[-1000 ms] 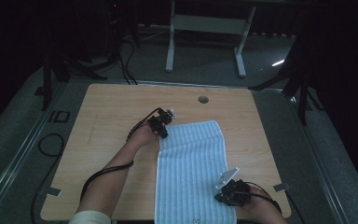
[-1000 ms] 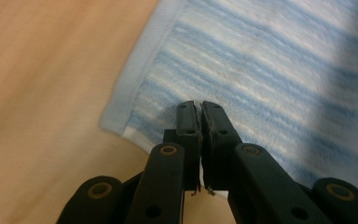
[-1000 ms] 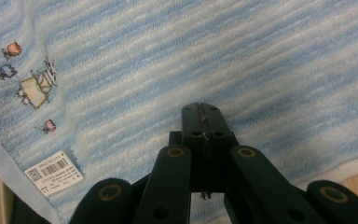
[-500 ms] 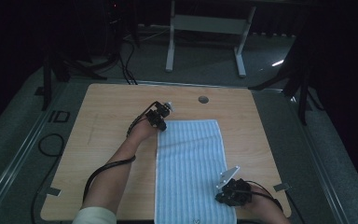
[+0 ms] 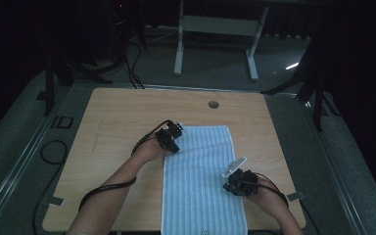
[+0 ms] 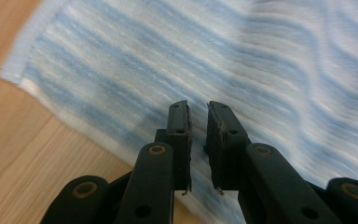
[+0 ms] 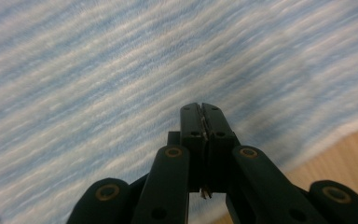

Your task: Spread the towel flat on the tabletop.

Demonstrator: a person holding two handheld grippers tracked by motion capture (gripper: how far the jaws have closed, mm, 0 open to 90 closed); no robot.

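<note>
Here a blue-and-white striped towel (image 5: pixel 203 181) lay spread flat on the wooden worktop (image 5: pixel 117 117), running from about the middle of the surface to the near edge, where its end reached the worktop's rim. The left tongs (image 5: pixel 169 138) sat at the towel's far left corner, held by the person's left hand (image 5: pixel 152 149), with the forearm coming in from the near left. In the left gripper view the left tongs (image 6: pixel 198 116) were released, the two black jaws standing a narrow gap apart with nothing between them, poised over the striped cloth (image 6: pixel 242 65) just inside its edge, bare wood showing to the left. The right tongs (image 5: pixel 237 178) rested at the towel's right edge, nearer the person, with the grey plate on top tilted up. In the right gripper view the right tongs (image 7: pixel 200 114) were clenched, the jaws pressed together; whether any cloth was pinched between them could not be told. A small round hole (image 5: pixel 213 104) lay in the worktop farther off, well apart from the towel.
</note>
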